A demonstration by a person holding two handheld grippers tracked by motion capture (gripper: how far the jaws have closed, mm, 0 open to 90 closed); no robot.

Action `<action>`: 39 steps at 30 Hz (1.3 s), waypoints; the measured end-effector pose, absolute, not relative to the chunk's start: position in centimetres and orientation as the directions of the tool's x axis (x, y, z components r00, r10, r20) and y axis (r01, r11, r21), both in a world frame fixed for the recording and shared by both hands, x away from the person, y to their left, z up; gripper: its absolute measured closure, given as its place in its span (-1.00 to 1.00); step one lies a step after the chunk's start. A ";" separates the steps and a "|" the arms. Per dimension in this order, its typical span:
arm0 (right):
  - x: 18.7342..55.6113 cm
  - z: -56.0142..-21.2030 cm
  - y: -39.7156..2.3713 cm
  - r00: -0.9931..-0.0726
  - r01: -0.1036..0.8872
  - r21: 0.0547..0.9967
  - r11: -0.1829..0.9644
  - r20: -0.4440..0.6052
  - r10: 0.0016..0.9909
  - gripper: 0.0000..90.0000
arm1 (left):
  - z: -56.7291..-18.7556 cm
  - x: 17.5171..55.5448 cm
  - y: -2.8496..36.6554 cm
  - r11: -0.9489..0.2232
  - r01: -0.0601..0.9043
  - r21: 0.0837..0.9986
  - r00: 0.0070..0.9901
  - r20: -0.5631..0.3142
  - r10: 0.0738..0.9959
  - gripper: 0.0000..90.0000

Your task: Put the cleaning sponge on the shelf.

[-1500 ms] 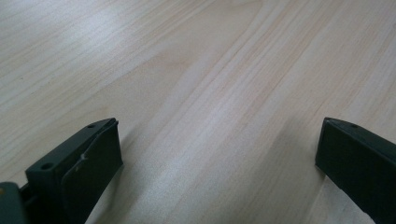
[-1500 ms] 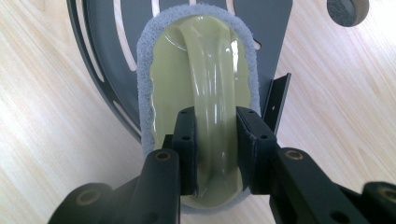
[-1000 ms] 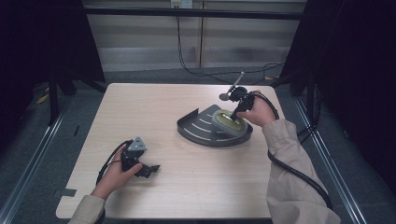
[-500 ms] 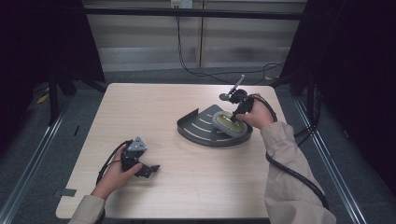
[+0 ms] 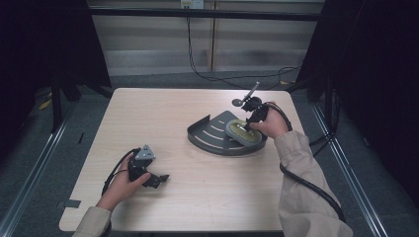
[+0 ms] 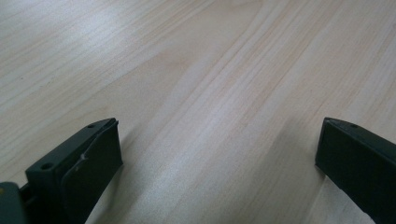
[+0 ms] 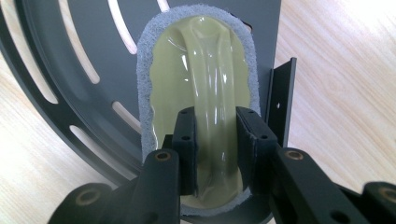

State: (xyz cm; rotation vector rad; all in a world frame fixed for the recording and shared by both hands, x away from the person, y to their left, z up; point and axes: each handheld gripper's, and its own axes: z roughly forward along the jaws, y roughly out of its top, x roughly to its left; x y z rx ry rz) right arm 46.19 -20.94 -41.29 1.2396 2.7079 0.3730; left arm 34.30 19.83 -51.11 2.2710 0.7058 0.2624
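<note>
Pale wood table [image 5: 197, 207] carries two grippers, one tray and one scrubber. Low left in the high view, the left gripper [image 5: 157, 179] rests on the wood with jaws spread wide, nothing between them. Right of centre sits the dark slotted tray [image 5: 210, 136] (half-round) holding the scrubber [image 7: 205, 84]: oval, grey fuzzy rim, glossy yellow-green raised handle. The right gripper [image 7: 215, 151] clamps that handle.

My left gripper [image 5: 157, 178] rests on the table [image 5: 163, 118] near its front left. Far right, the scrubber [image 5: 242, 132] lies in the tray [image 5: 210, 133], my right gripper [image 7: 215, 140] around its handle [image 7: 208, 93].
</note>
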 end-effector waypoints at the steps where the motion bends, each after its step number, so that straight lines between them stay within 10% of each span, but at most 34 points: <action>1: 46.2 -41.3 -20.9 -0.654 0.722 0.273 0.636 -0.029 0.756 0.58 | -51.1 34.3 19.8 -0.582 0.410 0.703 0.828 -0.020 0.560 -1.00; 39: 46.5 -42.8 -21.2 -0.674 0.711 0.208 0.672 -0.070 0.735 0.57 | -51.1 34.3 19.8 -0.577 0.416 0.703 0.827 -0.028 0.561 -1.00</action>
